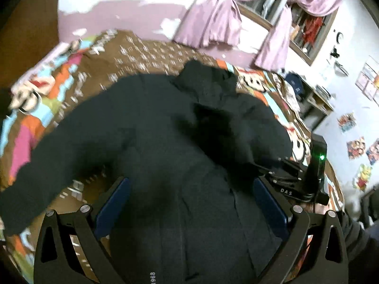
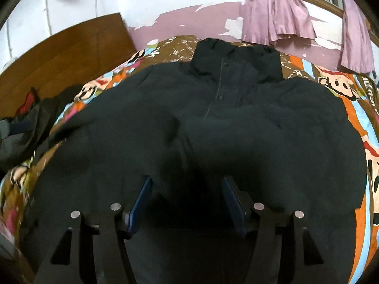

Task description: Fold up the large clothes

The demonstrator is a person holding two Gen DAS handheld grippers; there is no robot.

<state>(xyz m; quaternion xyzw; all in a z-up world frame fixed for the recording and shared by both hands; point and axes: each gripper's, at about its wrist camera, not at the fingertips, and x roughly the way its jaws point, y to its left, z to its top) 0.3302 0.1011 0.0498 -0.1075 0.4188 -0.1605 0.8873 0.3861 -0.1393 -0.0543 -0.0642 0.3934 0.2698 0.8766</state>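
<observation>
Dark pile of clothes (image 2: pixel 28 123) at far left, beside the wooden headboard (image 2: pixel 64 56). Large black padded jacket (image 2: pixel 213 123) lies front-up on the colourful cartoon-print bedspread (image 1: pixel 59 90), collar toward the wall. Left gripper (image 1: pixel 191 189) over the jacket, jaws spread wide, nothing held. Right gripper (image 2: pixel 187 189) above the jacket's middle, jaws apart, empty. Lilac curtains (image 2: pixel 277 16) upper right.

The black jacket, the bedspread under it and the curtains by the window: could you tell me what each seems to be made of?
Black jacket: likely padded synthetic shell, matte; it lies in soft puffy bulges with a stand-up collar.
Bedspread: thin printed woven fabric, probably cotton or polyester; flat colour cartoon print, no sheen.
Curtains: light, slightly glossy cloth, perhaps satin-like polyester; soft highlights along hanging folds.
</observation>
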